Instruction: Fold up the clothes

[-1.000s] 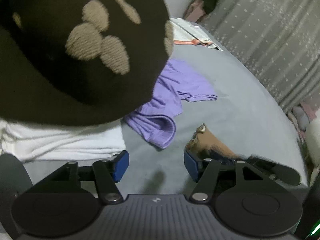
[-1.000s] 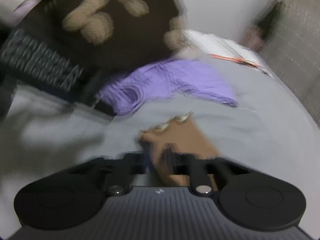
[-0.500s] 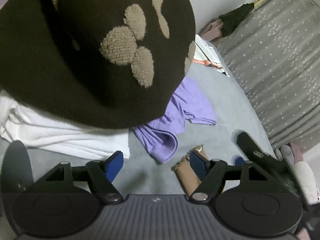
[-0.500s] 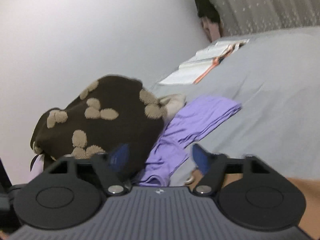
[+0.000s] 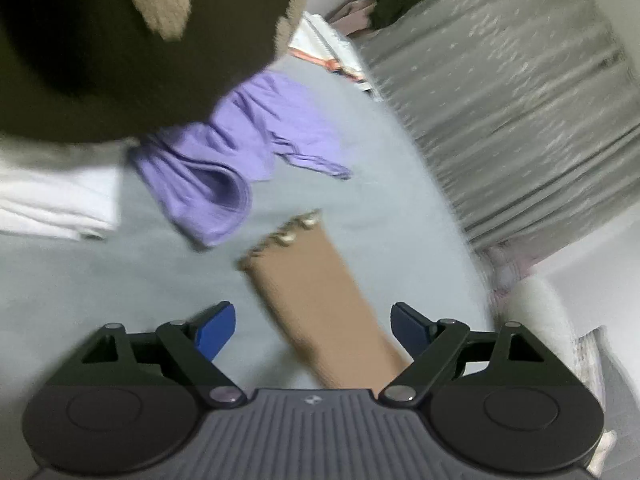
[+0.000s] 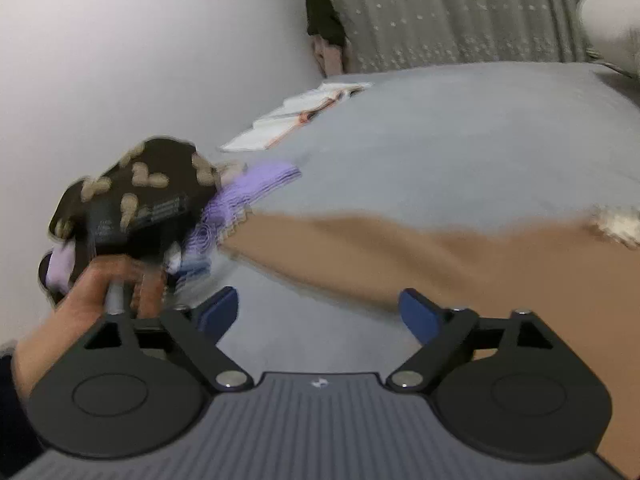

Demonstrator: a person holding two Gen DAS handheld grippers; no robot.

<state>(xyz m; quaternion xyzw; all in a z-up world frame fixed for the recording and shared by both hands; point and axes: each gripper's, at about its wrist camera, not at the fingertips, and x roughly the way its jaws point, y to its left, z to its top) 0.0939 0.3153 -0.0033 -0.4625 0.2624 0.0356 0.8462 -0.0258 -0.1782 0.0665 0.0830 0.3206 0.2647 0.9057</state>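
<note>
Left wrist view, from left to right: a folded white cloth (image 5: 56,196) lies on the grey bed (image 5: 380,200) at the left edge, and a dark brown garment with beige patches (image 5: 100,48) sits over it, filling the upper left. Just right of these, a crumpled purple garment (image 5: 224,160) lies on the bed, partly under the brown one. Below and to the right, a long tan garment (image 5: 320,304) with a pale frilled end stretches toward the camera. The left gripper (image 5: 312,328) has its blue pads wide apart, its jaws having just been opening; the tan garment passes between them, seemingly loose and unpinched, though blur makes contact with the right pad hard to judge. Farther back, an open book (image 5: 328,52) lies by the wall, and a grey dotted curtain (image 5: 520,100) hangs at the right.

Right wrist view, left to right: a hand (image 6: 80,304) grips a handle at the left, with the brown garment and purple garment beyond it. The right gripper (image 6: 320,312) also stands apart after just opening, pressing on nothing; the tan garment runs across the bed just beyond its pads toward the right edge.
</note>
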